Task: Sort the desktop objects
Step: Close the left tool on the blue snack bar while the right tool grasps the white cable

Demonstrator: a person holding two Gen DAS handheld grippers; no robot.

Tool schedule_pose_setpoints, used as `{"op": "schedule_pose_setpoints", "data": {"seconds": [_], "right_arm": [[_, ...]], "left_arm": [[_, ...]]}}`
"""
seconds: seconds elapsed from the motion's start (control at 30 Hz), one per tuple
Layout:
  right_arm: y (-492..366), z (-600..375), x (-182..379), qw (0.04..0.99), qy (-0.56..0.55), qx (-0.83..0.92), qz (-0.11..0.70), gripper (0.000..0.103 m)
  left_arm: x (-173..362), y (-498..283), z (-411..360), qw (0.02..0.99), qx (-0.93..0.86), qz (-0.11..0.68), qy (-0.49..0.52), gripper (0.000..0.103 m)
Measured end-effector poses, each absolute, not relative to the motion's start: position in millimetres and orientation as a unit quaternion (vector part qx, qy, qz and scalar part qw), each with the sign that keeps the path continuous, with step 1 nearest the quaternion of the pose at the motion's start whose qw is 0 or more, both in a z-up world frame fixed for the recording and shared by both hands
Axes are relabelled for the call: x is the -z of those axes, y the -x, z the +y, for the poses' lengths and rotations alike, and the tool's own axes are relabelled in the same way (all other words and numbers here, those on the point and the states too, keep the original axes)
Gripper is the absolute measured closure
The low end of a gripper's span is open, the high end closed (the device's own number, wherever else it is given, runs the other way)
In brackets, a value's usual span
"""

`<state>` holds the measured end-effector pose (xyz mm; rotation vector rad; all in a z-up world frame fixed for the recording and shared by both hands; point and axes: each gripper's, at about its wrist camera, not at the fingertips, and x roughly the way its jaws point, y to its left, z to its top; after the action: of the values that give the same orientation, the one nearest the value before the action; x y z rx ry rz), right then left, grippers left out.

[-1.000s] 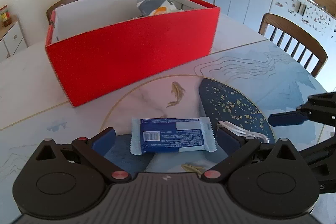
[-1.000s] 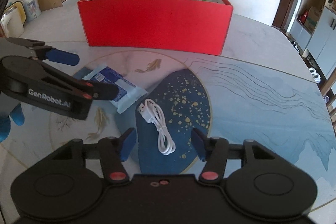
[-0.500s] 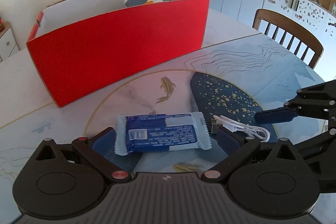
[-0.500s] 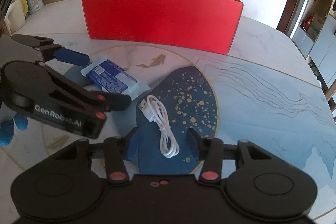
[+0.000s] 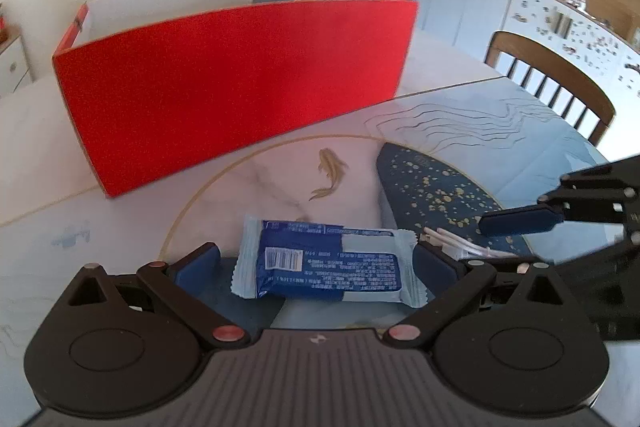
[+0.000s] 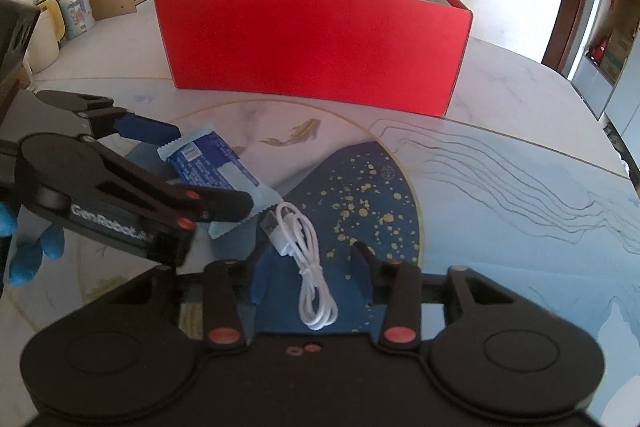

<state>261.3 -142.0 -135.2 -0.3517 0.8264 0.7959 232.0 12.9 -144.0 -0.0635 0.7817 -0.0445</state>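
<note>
With the right hand-held gripper (image 6: pixel 310 281) closing around the white cable (image 6: pixel 308 267) on the counter (image 6: pixel 500 187) and the left hand-held gripper (image 5: pixel 316 263) spread around the blue snack packet (image 5: pixel 328 263), squeeze centrally before lifting toward the red box (image 6: pixel 312 43).

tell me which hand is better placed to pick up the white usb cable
Right. The right gripper already straddles the white cable and its jaws are closing on it, pads not yet touching. The left gripper is set around the blue snack packet instead.
</note>
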Motion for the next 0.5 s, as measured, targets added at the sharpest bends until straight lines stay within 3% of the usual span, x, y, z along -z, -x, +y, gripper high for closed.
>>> {"op": "schedule_pose_setpoints", "data": {"seconds": [0.2,0.5], "right_arm": [[-270.2,-149.2,134.9,0.83,0.163,-0.362,0.391,0.077],[-274.6,-150.9,137.1,0.833,0.156,-0.358,0.392,0.069]], "left_arm": [[143.8,-227.8,2.1,0.927,0.035,0.374,-0.002,0.0],[152.0,-227.7,-6.9,0.928,0.032,0.371,-0.026,0.0]]}}
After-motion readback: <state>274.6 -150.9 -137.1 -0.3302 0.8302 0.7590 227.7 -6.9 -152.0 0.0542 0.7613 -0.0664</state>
